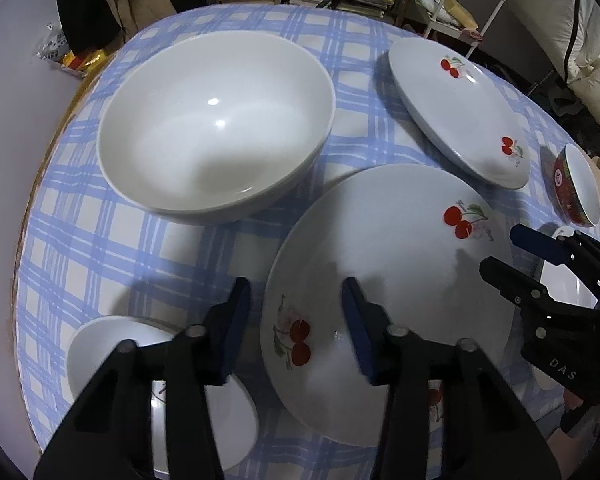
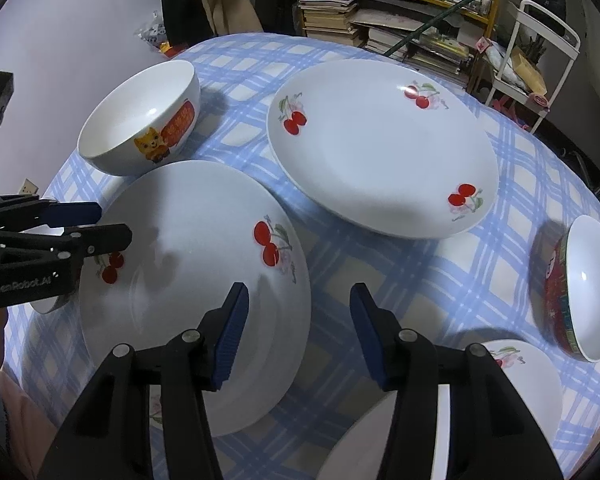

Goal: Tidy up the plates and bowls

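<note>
On the table [image 1: 112,216] with its blue checked cloth, a large white bowl [image 1: 216,124] stands at the left. The left gripper [image 1: 296,332] hovers over the near cherry plate [image 1: 392,280], jaws wide apart and empty. Beyond lies a second cherry plate [image 2: 380,148]. The right gripper [image 2: 296,336] hangs beside the near plate, jaws spread, gripping nothing. A red bowl [image 2: 580,288] sits far right.

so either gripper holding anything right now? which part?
Nothing held. Left gripper and right gripper are both open, hovering over the near cherry plate.
</note>
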Tool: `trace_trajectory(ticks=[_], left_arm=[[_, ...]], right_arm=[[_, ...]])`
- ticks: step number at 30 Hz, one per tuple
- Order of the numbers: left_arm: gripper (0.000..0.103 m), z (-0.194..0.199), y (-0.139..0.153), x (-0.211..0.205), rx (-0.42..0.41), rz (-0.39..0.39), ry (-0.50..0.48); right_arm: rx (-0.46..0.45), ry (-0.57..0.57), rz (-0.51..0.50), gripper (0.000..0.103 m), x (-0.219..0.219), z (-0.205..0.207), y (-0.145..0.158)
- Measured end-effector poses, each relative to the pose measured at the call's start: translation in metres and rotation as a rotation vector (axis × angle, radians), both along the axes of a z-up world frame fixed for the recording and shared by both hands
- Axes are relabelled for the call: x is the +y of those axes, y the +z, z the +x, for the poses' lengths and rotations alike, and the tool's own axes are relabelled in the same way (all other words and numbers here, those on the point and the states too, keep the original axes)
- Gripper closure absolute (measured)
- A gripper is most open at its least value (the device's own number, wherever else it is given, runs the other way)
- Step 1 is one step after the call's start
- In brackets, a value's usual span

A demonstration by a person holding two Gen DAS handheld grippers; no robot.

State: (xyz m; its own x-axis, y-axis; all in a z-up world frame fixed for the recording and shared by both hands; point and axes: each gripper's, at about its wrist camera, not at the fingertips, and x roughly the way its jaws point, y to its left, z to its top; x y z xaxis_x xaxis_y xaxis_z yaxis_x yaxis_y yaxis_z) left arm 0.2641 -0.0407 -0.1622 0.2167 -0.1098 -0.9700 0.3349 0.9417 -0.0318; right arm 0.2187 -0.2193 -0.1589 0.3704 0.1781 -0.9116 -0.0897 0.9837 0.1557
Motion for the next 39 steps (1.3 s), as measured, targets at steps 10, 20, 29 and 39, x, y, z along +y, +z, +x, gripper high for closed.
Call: trace_trajectory(ticks=[10, 20, 29, 39], left_arm=[[0.085, 0.003, -0.008, 0.001, 0.001, 0.055, -0.015], [0.085, -0.003, -0.001, 0.0, 0.026, 0.022, -0.047], [0.085, -0.036, 0.018, -0.001, 0.026, 0.024, -0.069], [0.085, -0.087, 0.029, 0.015, 0.07, 0.041, -0.017]], right_arm=[[0.06, 0.006, 0.031, 0.089, -0.001, 0.003, -0.011], [0.056, -0.011, 0.07, 0.092, -0.012, 0.001, 0.0], [0.064, 0.023, 0.059, 0.092, -0.016, -0.013, 0.016], [0.093, 0.094, 0.037, 0.089, 0.002, -0.044, 0.024]])
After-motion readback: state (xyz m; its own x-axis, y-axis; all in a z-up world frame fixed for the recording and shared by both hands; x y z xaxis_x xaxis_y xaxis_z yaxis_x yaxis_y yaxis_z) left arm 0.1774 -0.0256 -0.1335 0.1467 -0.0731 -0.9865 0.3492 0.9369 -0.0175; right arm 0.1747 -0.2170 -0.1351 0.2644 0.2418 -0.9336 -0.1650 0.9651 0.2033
